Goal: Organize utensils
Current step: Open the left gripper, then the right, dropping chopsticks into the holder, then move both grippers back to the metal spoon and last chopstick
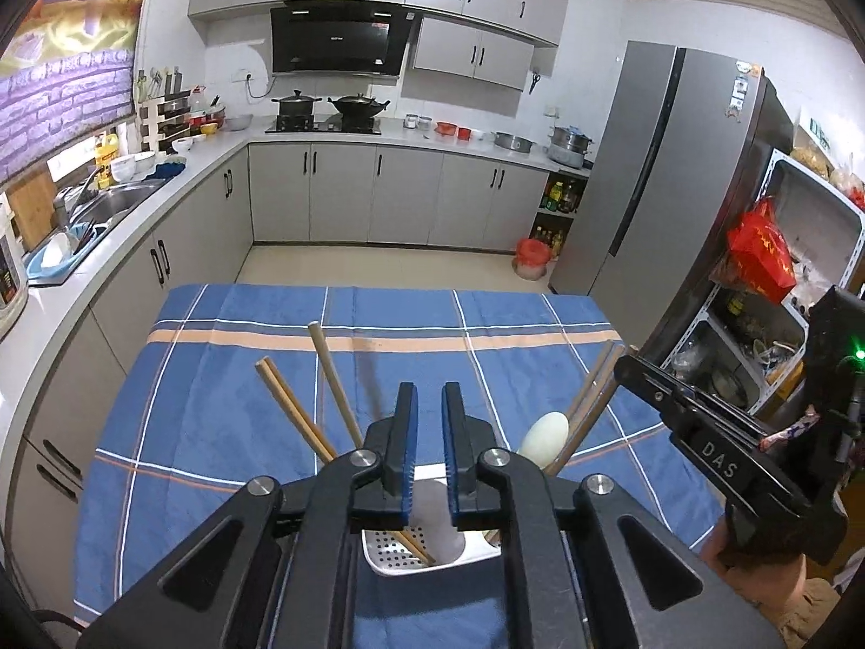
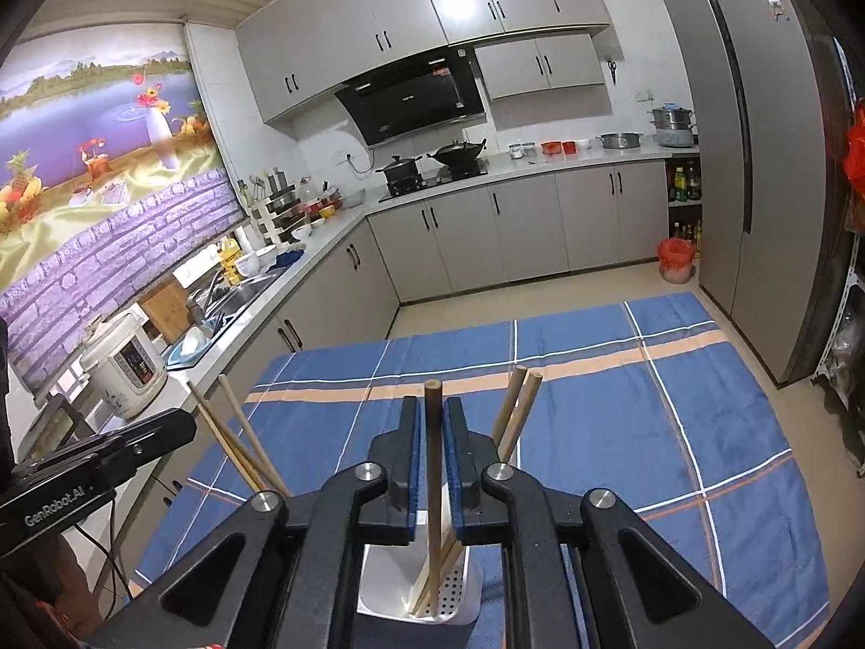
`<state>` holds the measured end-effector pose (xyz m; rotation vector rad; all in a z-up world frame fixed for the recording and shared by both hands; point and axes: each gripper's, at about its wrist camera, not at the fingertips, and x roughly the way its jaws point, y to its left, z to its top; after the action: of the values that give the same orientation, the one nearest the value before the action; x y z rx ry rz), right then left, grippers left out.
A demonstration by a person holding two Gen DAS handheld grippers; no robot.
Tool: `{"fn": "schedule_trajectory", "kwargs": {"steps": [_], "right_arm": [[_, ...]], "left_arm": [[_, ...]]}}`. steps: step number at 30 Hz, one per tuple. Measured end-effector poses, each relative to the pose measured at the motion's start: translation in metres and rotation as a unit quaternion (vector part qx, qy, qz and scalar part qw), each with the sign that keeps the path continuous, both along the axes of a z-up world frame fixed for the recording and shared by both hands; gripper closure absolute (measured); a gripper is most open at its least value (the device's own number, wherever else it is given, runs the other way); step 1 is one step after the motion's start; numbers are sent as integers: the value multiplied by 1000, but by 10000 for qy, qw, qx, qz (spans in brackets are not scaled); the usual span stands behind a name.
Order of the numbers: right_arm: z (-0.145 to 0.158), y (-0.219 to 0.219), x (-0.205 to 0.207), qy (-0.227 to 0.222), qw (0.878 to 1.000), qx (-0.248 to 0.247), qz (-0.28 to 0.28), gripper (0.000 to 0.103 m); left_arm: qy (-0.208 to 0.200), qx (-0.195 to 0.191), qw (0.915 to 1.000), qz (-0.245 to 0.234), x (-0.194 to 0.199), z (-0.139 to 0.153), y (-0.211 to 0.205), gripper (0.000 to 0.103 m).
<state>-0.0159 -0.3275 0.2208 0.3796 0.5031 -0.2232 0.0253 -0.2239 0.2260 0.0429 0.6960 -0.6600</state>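
Right hand-held gripper pinches chopstick above holder; left hand-held gripper narrow, w/ nothing between.

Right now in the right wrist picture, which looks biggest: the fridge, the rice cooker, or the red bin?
1. fridge, easily the largest.
2. rice cooker.
3. red bin, though it stands farther from the camera, so its true size is unsure.

Table under blue plaid cloth, white perforated utensil holder on it.
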Motion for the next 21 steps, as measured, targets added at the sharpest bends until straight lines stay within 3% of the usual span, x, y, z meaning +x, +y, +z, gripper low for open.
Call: {"fn": "schedule_trajectory", "kwargs": {"steps": [1, 3, 4, 6, 15, 21], "right_arm": [[1, 0, -1, -2, 10000, -15, -7, 80], [3, 1, -4, -30, 10000, -52, -25, 74], [5, 1, -5, -39, 10000, -72, -32, 74], [8, 3, -7, -55, 9999, -91, -32, 73], [29, 13, -44, -166, 9994, -284, -83, 60], [16, 22, -85, 108, 9992, -371, -72, 55]], "left_arm": [[-52, 6, 10000, 7, -3, 2, 2, 91], [-151, 25, 9999, 22, -10, 5, 4, 82], [-211, 13, 9998, 32, -15, 7, 6, 75], [-290, -25, 9996, 52, -23, 11, 11, 69], [-390, -169, 9986, 304, -62, 25, 50, 58], [-256, -128, 9986, 447, -90, 17, 69, 53]]}}
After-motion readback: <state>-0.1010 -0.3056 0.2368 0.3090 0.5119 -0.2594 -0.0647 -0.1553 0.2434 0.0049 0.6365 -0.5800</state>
